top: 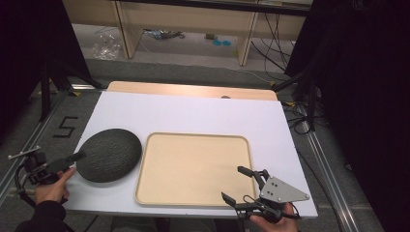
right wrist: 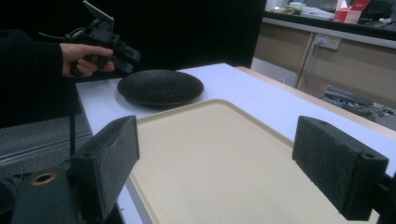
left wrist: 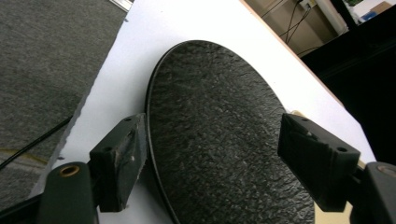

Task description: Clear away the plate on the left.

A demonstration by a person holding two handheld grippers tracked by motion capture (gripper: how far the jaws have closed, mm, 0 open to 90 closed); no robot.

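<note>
The left gripper point(left wrist: 210, 158), jaws spread wide and holding nothing, straddles the round, dark, rough-textured stoneware plate point(top: 109, 154), probably heavy, rigid, breakable, best pinched at its rim.

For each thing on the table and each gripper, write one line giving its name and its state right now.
Dark plate: right way up, flat on the white table, beside the tray, nothing on it.
Tray: flat on the table, nothing in it.
Left gripper: open, jaws either side of the plate's near rim.
Right gripper: open, holding nothing, over the tray's near right corner.
</note>
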